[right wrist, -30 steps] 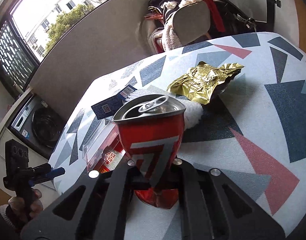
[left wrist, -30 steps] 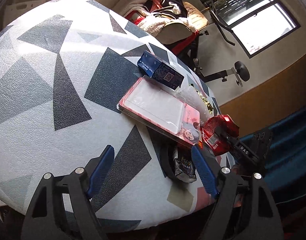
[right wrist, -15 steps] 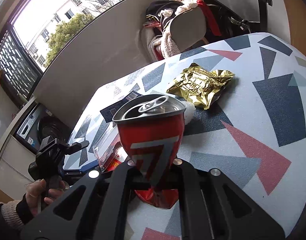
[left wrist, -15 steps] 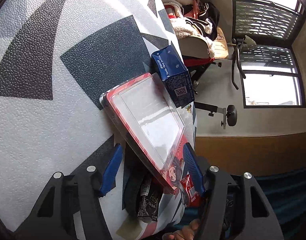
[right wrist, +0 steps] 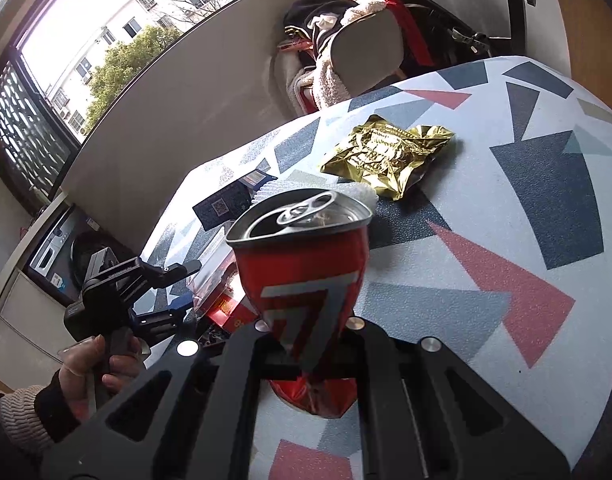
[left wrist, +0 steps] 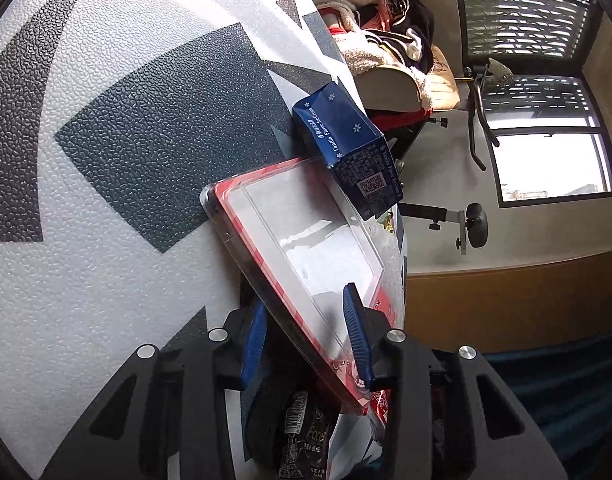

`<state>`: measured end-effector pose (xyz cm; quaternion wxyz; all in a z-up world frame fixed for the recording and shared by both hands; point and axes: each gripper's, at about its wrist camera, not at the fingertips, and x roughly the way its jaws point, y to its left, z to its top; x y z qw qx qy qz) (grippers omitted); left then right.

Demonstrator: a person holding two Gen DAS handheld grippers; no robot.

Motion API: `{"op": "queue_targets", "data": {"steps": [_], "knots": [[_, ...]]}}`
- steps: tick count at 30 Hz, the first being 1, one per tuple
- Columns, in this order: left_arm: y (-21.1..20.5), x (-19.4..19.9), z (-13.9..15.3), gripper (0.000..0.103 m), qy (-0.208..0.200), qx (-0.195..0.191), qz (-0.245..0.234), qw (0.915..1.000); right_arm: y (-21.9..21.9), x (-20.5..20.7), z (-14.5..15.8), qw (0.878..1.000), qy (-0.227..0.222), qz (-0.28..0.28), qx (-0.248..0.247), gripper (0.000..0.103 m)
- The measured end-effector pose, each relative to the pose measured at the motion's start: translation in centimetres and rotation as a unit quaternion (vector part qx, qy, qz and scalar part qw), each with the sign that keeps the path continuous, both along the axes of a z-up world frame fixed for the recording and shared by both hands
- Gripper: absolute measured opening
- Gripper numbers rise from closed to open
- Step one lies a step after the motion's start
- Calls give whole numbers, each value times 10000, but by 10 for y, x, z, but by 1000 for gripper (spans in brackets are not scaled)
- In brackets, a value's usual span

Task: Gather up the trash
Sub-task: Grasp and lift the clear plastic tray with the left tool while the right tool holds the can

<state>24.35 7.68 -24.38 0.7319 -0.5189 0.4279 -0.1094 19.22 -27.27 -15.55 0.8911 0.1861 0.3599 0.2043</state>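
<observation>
Counted on the patterned table [right wrist: 546, 208]: one dented red can [right wrist: 306, 276], one red-rimmed clear plastic tray [left wrist: 306, 248], one blue carton [left wrist: 346, 148], one gold wrapper [right wrist: 386, 152], one black sachet [left wrist: 306, 436]. The sachet is largely hidden under the tray, and the can's base is cut off behind the right gripper [right wrist: 306, 328]. The can is held clamped upright in the right gripper above the table; the left gripper's [left wrist: 306, 336] blue fingers [left wrist: 356, 340] are set partly open astride the tray's near end, contact not discernible.
</observation>
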Motion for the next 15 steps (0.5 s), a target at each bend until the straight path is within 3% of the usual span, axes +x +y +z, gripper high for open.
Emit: {"op": "queue_targets", "data": {"steps": [4,8,11,15], "knots": [[3,-2,8,27,-265,11,-26,9996,-1,-5,1,10000,19,-24,0,9],[-3,2,52,21,-912,600,-440,9930,2,-12,9,9999,-86,-7,-107,9],[-10,-9,94,17,-1522,1363,-694,9764,3,-18,18,9997,-178,-9,-167,9],[-19,-31,127,17,-1953,1995,-1108,9538,6,-30,29,9995,-278,27,-160,9]]}}
